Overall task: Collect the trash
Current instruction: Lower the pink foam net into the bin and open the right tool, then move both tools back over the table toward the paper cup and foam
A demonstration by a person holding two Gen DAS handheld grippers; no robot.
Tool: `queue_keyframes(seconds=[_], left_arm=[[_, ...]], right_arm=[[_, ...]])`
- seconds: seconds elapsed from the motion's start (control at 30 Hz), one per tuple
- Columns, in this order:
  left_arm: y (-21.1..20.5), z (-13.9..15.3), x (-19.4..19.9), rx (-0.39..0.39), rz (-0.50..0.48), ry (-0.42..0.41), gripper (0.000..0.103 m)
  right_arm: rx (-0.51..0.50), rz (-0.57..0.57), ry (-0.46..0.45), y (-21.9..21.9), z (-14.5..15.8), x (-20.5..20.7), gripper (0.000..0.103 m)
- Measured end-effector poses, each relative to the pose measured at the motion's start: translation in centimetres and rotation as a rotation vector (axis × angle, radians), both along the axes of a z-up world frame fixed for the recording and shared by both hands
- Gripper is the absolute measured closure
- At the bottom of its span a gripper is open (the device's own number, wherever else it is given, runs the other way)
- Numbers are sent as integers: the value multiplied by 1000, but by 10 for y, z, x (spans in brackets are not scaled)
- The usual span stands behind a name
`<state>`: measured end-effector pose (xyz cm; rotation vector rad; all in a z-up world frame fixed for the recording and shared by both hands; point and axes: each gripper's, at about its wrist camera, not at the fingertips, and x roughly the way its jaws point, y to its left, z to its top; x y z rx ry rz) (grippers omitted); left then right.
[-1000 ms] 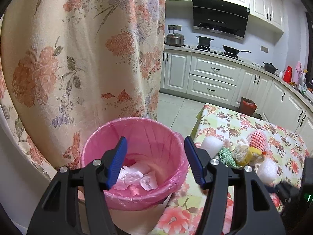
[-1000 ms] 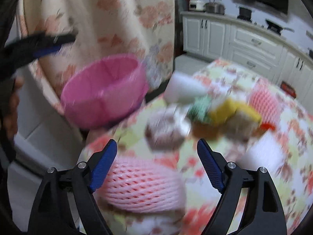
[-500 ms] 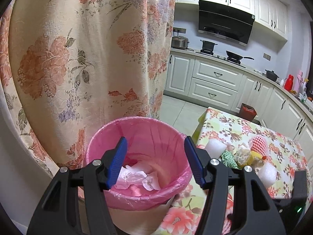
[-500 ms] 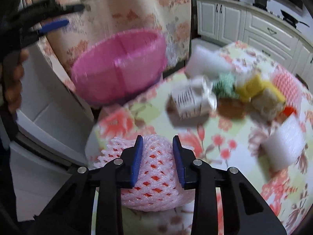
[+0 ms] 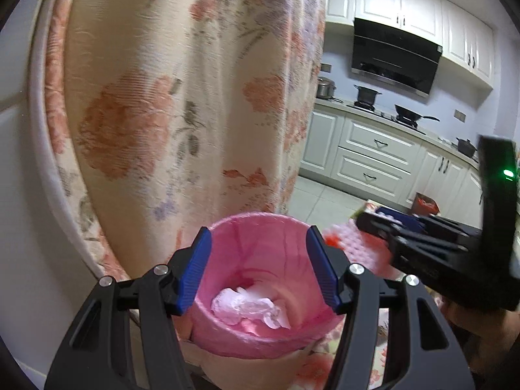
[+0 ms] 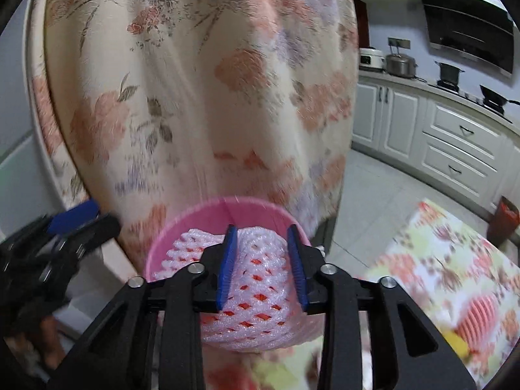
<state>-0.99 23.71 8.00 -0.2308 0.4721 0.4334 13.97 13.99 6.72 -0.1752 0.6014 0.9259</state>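
Observation:
A pink-lined trash bin (image 5: 260,334) stands before a floral curtain, with crumpled white tissue (image 5: 250,307) at its bottom. My left gripper (image 5: 259,230) is open and empty, looking down into the bin from short of it. My right gripper (image 6: 262,229) carries a pink foam fruit net (image 6: 260,292) over the bin's rim (image 6: 195,217). Its jaws are opening, and the net still bulges between the pads. In the left wrist view the right gripper (image 5: 383,224) comes in from the right with the net (image 5: 354,247). The left gripper (image 6: 91,221) sits left of the bin, apart from it.
The floral curtain (image 6: 195,97) hangs close behind the bin. A table with a floral cloth (image 6: 438,260) lies to the right, with another pink net (image 6: 481,312) blurred on it. White kitchen cabinets (image 5: 373,156) and a small red bin (image 6: 505,217) stand farther back.
My right gripper closed on the foam net on the table, then lifted it up and left to the bin, its jaws spreading slightly. The left gripper drifted a little and stayed open.

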Motion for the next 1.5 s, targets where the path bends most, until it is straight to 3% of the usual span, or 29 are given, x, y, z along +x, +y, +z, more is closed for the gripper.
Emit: queue_keyframes(seconds=[0.03,0.1,0.3,0.6,0.93,1.5], left_arm=[[3,0,-1,0,6,0,45],[8,1,-2,0,16,1,45],[11,-5,1,-10,12,15,45],[-9,-9,15,-13,-41,24,44],[-58,-11,37,-6,-146,38,44],[-144,-32,71,-21,-318,105,43]], right_arm=[[1,6,9,7,-3,4,36],[-4,3,9,13,-7,9,26],[-23,-54,15,-8,-14,20,26],[-50,-225,-5,-97,-20,26,23],[-93,-405,-16,-198,-31,21,19],[-116,-578,58,-308,-70,4,19]])
